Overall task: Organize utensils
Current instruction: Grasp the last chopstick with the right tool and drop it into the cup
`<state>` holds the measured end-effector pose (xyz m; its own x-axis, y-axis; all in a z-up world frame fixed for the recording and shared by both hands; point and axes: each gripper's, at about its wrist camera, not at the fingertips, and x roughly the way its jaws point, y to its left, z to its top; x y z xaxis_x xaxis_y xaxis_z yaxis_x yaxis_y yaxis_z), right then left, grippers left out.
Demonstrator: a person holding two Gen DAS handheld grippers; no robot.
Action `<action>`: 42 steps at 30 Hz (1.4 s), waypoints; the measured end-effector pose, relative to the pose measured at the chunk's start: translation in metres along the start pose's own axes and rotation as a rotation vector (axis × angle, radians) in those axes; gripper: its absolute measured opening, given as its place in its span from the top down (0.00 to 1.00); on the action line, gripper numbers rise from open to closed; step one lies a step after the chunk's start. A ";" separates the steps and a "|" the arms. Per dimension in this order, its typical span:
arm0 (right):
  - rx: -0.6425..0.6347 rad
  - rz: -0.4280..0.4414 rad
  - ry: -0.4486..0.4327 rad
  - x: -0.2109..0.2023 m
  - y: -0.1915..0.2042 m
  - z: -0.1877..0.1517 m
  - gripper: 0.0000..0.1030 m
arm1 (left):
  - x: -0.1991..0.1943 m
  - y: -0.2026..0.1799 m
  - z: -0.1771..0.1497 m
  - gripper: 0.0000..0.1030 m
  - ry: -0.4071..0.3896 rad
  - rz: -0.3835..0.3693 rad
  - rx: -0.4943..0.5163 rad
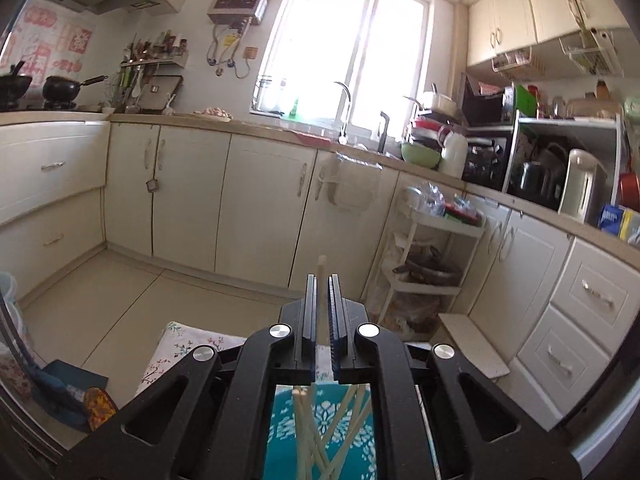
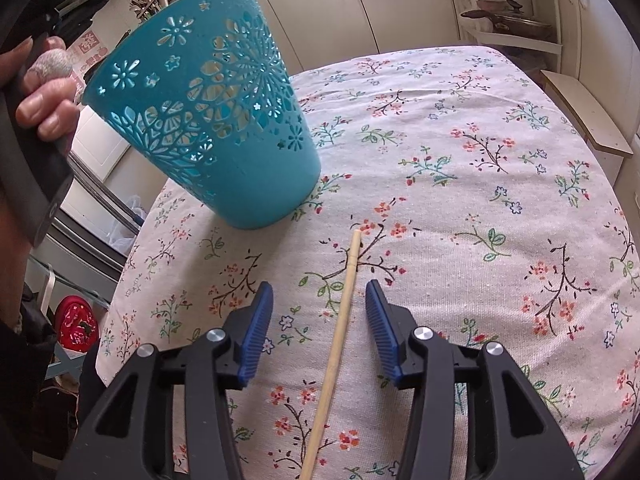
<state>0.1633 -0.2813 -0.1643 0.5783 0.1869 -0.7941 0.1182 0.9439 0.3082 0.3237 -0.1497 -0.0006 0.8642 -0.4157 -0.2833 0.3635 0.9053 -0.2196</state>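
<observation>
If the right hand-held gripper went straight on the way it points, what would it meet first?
Probably the chopstick lying between the open right hand-held gripper, on the floral tablecloth; the pads aren't touching it.

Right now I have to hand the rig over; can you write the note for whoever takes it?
Left hand-held gripper: shut on a chopstick, above the teal basket.
Right hand-held gripper: open, jaws either side of a second chopstick lying on the floral tablecloth, pads not touching it.
Done: several chopsticks already in the basket.
Left: drop the left one in, then grip and move the one on the cloth.
</observation>
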 end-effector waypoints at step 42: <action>0.040 0.360 -0.615 -0.099 0.078 0.167 0.94 | -0.030 0.138 -0.161 0.21 0.494 0.312 -0.167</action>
<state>0.2497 -0.2715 0.0257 0.9361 0.2867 -0.2037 -0.1430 0.8395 0.5243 0.2923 -0.0261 -0.1731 0.6433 -0.1606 -0.7486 0.0252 0.9817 -0.1889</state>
